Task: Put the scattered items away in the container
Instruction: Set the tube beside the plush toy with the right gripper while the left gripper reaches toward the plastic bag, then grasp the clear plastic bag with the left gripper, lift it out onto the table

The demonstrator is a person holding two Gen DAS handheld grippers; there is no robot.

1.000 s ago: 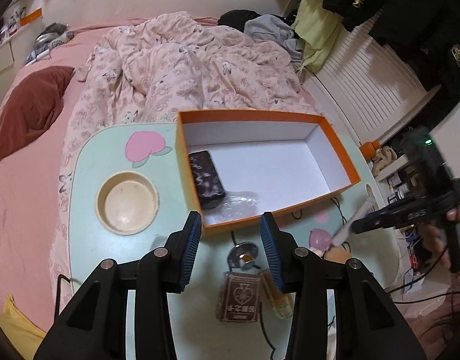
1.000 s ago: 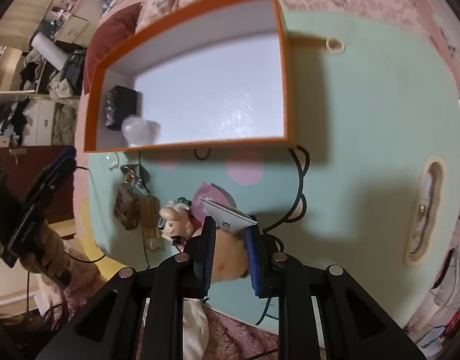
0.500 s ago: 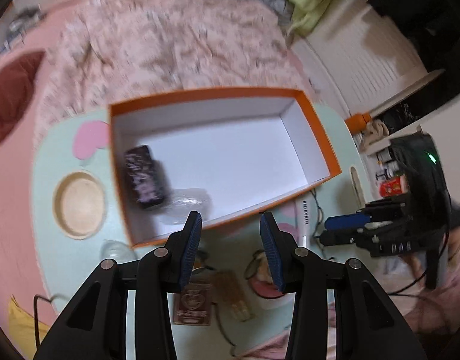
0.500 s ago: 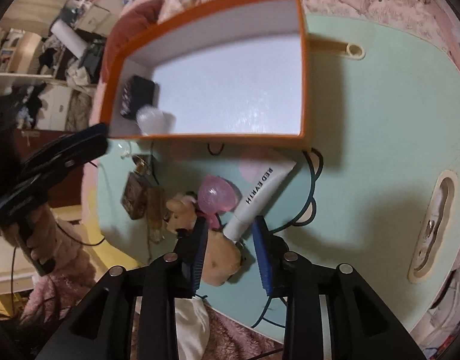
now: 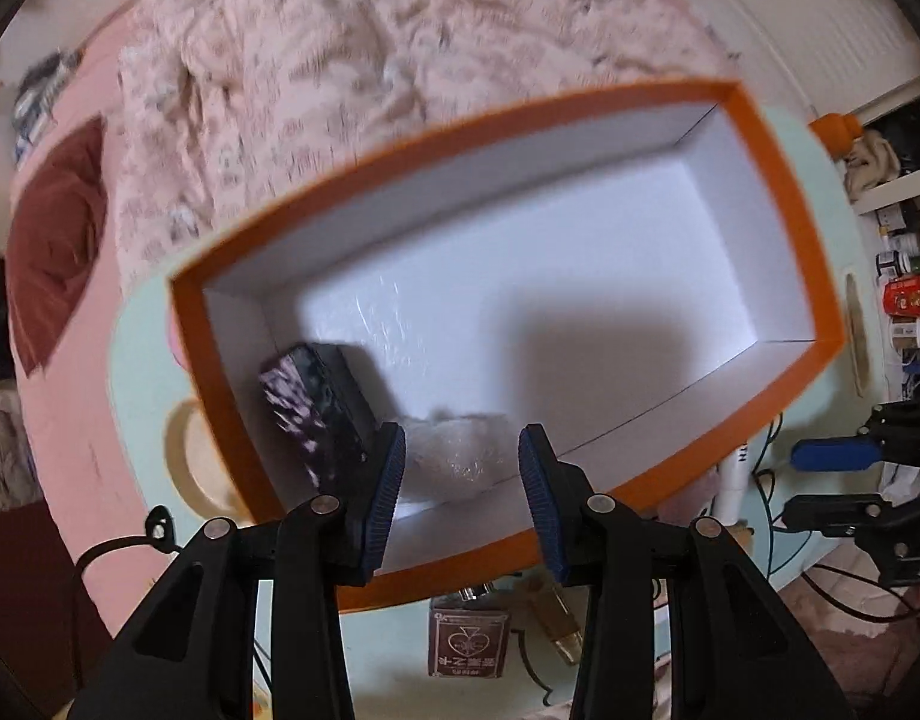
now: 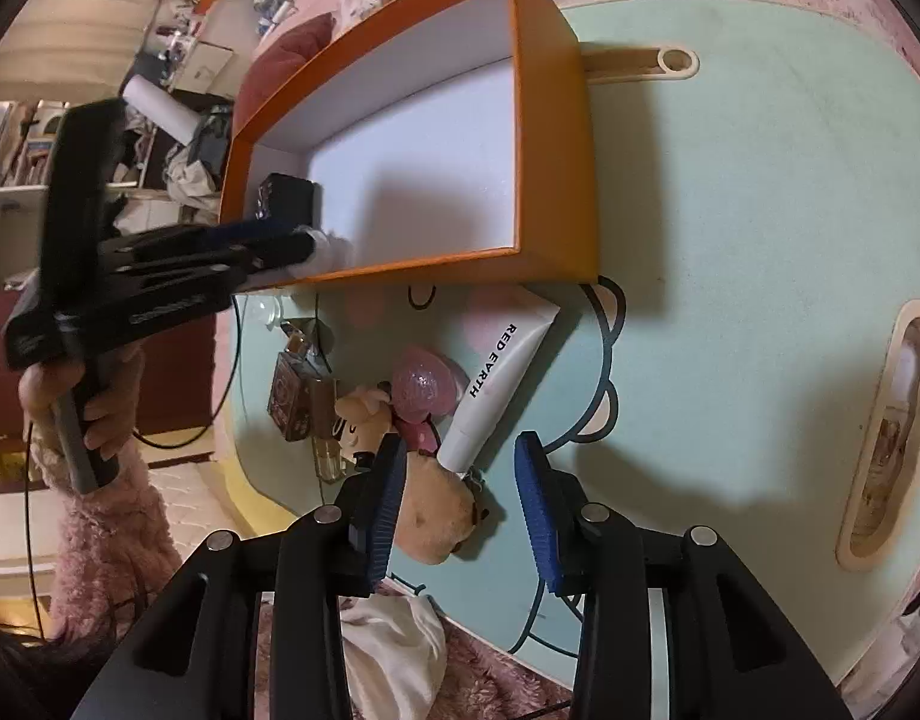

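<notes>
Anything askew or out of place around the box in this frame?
The white tube lies slanted on the table, its flat end against the box, its cap over the plush toy. Nothing looks spilled or damaged.

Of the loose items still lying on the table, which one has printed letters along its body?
The white tube, lying beside the orange box. It reads RED EARTH along its length; the pink heart-shaped item and plush toy next to it show no lettering.

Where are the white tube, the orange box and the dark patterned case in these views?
white tube (image 6: 501, 385), right wrist view, on its printed middle.
orange box (image 5: 778, 174), left wrist view, on its right-hand rim.
dark patterned case (image 5: 316, 408), left wrist view, on its speckled top face, inside the box.
</notes>
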